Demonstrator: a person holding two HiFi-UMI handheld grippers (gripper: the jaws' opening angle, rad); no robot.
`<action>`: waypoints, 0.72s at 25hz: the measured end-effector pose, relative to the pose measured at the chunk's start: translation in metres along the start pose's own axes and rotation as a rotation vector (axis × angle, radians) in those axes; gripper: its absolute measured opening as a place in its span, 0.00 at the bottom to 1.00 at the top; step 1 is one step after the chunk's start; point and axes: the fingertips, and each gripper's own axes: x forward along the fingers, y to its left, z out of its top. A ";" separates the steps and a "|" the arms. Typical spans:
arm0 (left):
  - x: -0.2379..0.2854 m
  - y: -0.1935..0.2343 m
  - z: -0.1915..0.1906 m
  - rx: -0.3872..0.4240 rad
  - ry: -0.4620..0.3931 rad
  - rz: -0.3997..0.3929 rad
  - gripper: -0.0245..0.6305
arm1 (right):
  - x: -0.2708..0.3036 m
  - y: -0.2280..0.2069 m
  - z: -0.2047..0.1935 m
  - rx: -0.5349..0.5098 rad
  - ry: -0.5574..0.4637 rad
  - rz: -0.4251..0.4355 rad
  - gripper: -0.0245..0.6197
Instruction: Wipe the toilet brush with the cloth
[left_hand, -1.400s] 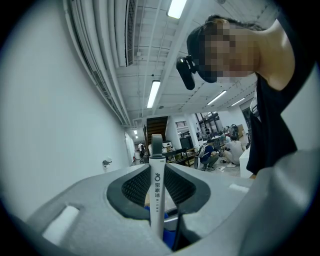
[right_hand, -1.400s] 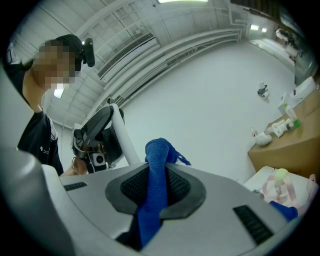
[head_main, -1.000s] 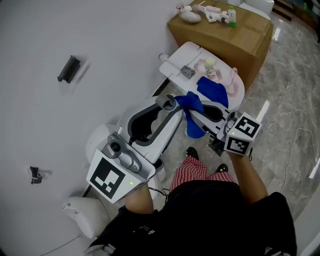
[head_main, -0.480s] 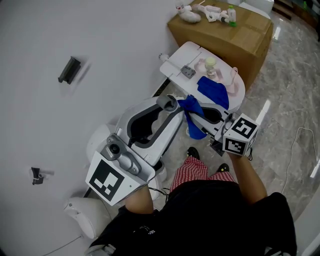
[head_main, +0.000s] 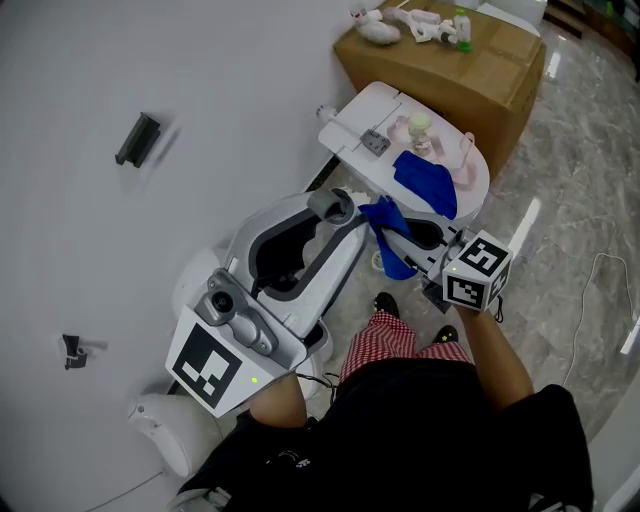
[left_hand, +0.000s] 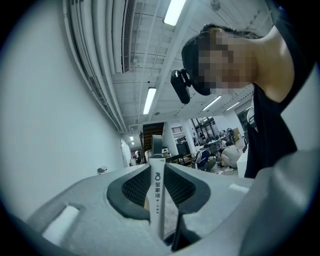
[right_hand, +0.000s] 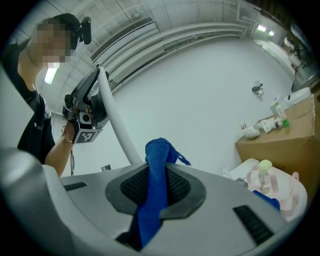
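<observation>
My left gripper (head_main: 335, 207) is shut on the white toilet brush handle (left_hand: 157, 197), which stands upright between its jaws (left_hand: 157, 175) with print on it. In the right gripper view the handle (right_hand: 116, 125) runs from the left gripper (right_hand: 84, 107) down behind the cloth. My right gripper (head_main: 388, 225) is shut on a blue cloth (head_main: 390, 245) that hangs below it. The cloth (right_hand: 155, 185) is bunched between the jaws (right_hand: 156, 175), its top against the handle. The brush head is hidden.
A white toilet (head_main: 355, 125) stands behind, with a second blue cloth (head_main: 425, 180), a pink basket (head_main: 465, 170) and a bottle (head_main: 421, 128) on it. Beyond is a cardboard box (head_main: 470, 75). A white wall (head_main: 150, 80) fills the left. Marble floor (head_main: 570, 210) lies at right.
My right gripper has sunk a little with the blue cloth, which has slid down along the handle. The left gripper has stayed nearly still.
</observation>
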 end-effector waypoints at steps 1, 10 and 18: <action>0.000 -0.001 0.001 0.002 -0.003 -0.003 0.17 | -0.001 -0.001 -0.003 -0.003 0.005 -0.001 0.14; 0.003 -0.005 0.010 0.007 -0.029 -0.016 0.17 | -0.001 -0.012 -0.028 0.003 0.059 -0.030 0.14; 0.005 -0.009 0.022 0.014 -0.055 -0.034 0.17 | -0.002 -0.023 -0.049 0.014 0.103 -0.056 0.14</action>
